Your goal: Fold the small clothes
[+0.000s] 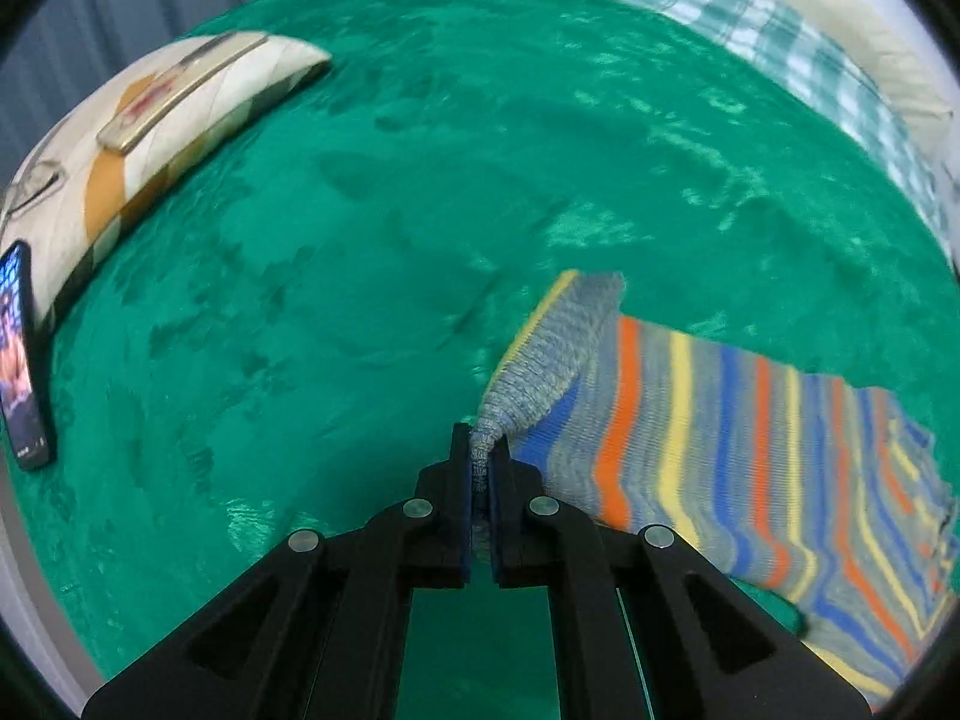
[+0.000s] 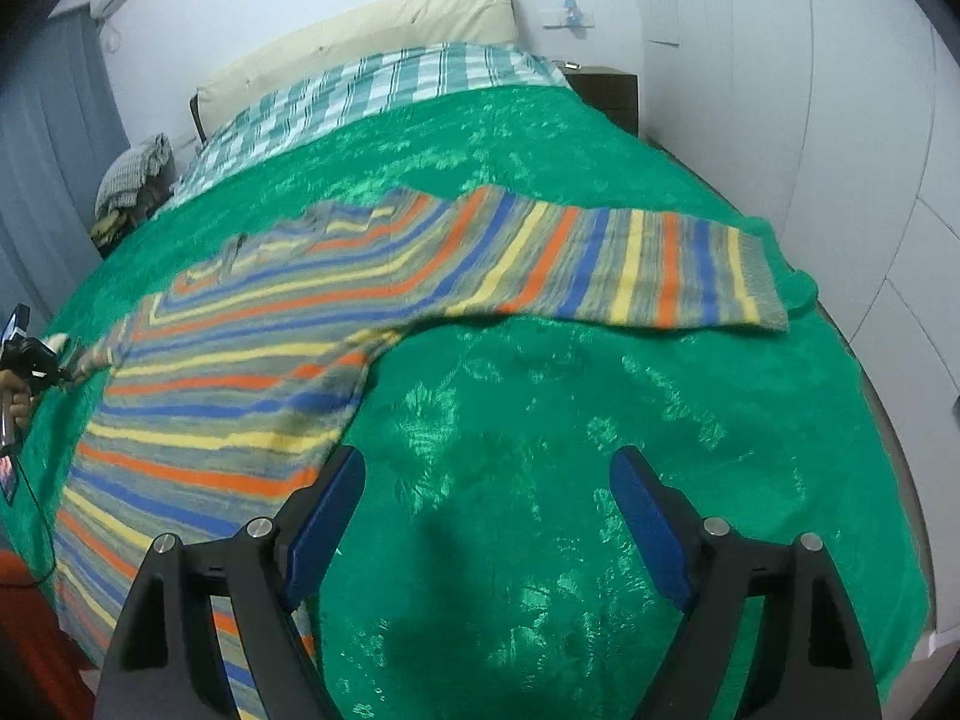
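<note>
A striped knit sweater in grey, orange, blue and yellow lies spread on the green blanket. Its right sleeve stretches out toward the bed's right side. My left gripper is shut on the grey cuff of the left sleeve and lifts it off the blanket; the sweater's body lies to its right. The left gripper also shows small at the far left of the right wrist view. My right gripper is open and empty above the blanket, just right of the sweater's side edge.
A patterned pillow with a flat case on it lies at the left. A phone with a lit screen lies by it. A checked sheet and cream headboard cushion are at the bed's head. A dark nightstand stands beyond.
</note>
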`<control>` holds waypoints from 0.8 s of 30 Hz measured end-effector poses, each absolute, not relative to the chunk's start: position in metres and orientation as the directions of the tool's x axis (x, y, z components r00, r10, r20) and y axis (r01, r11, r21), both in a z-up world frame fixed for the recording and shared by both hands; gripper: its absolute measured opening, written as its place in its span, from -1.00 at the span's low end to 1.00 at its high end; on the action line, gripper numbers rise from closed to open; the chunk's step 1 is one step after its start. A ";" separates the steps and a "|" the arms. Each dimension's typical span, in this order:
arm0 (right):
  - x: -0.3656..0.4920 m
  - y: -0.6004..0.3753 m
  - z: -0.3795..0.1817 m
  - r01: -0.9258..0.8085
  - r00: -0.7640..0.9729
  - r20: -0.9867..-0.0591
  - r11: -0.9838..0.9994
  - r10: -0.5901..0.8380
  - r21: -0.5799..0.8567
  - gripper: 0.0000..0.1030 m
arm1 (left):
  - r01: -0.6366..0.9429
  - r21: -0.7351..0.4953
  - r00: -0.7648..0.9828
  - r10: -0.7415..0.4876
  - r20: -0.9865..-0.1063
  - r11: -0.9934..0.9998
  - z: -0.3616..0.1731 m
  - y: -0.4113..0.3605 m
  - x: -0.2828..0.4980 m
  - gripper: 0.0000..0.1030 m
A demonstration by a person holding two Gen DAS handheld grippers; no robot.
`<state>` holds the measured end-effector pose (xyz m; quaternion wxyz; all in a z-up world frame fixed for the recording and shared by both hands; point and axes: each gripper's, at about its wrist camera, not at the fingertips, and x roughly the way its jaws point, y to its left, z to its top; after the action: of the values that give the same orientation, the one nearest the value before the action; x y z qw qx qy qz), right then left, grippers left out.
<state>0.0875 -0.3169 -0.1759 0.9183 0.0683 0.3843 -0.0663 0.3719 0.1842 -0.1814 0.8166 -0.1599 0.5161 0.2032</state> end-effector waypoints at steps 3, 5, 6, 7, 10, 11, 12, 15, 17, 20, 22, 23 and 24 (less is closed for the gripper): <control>0.090 -0.319 -0.180 0.184 0.683 -0.727 0.981 -0.078 0.068 0.61 | -0.515 -0.041 0.372 0.180 -0.910 0.856 -0.186 0.189 0.368 -0.97; 0.091 -0.322 -0.184 0.195 0.670 -0.738 0.978 -0.082 0.068 0.61 | -0.512 -0.020 0.360 0.194 -0.913 0.859 -0.191 0.191 0.372 -0.97; 0.093 -0.324 -0.187 0.200 0.659 -0.748 0.977 -0.081 0.071 0.61 | -0.509 -0.009 0.357 0.202 -0.912 0.861 -0.192 0.192 0.373 -0.97; 0.095 -0.326 -0.190 0.204 0.649 -0.757 0.976 -0.079 0.072 0.61 | -0.506 0.001 0.352 0.208 -0.913 0.862 -0.194 0.192 0.374 -0.97; 0.099 -0.328 -0.200 0.207 0.618 -0.782 0.976 -0.077 0.068 0.61 | -0.498 0.021 0.339 0.217 -0.916 0.867 -0.202 0.189 0.377 -0.97; 0.101 -0.328 -0.203 0.202 0.604 -0.794 0.977 -0.075 0.062 0.61 | -0.490 0.017 0.338 0.208 -0.918 0.871 -0.205 0.190 0.379 -0.94; 0.102 -0.328 -0.206 0.199 0.592 -0.802 0.978 -0.078 0.053 0.61 | -0.485 0.007 0.344 0.198 -0.918 0.874 -0.205 0.191 0.378 -0.91; 0.100 -0.334 -0.210 0.199 0.571 -0.817 0.979 -0.080 0.043 0.61 | -0.480 -0.074 0.375 0.128 -0.918 0.874 -0.200 0.202 0.368 -0.63; 0.095 -0.348 -0.211 0.242 0.555 -0.825 0.970 -0.105 0.039 0.61 | -0.477 -0.080 0.378 0.122 -0.918 0.875 -0.194 0.206 0.355 -0.35; 0.075 -0.379 -0.201 0.404 0.521 -0.822 0.915 -0.231 -0.001 0.60 | -0.435 -0.041 0.425 0.165 -0.890 0.900 -0.173 0.198 0.322 0.05; 0.073 -0.375 -0.184 0.403 0.548 -0.791 0.914 -0.272 -0.035 0.60 | -0.394 -0.025 0.470 0.178 -0.865 0.919 -0.162 0.183 0.297 0.28; 0.079 -0.363 -0.175 0.382 0.568 -0.775 0.923 -0.276 -0.048 0.62 | -0.378 -0.024 0.485 0.176 -0.856 0.925 -0.159 0.174 0.287 0.35; 0.092 -0.348 -0.168 0.351 0.589 -0.768 0.936 -0.252 -0.038 0.66 | -0.359 -0.031 0.499 0.164 -0.851 0.933 -0.156 0.163 0.276 0.37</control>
<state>0.0916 -0.3477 -0.1678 0.8894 0.0588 0.4206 -0.1693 0.2761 0.1627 -0.1565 0.8597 -0.1025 0.4767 0.1520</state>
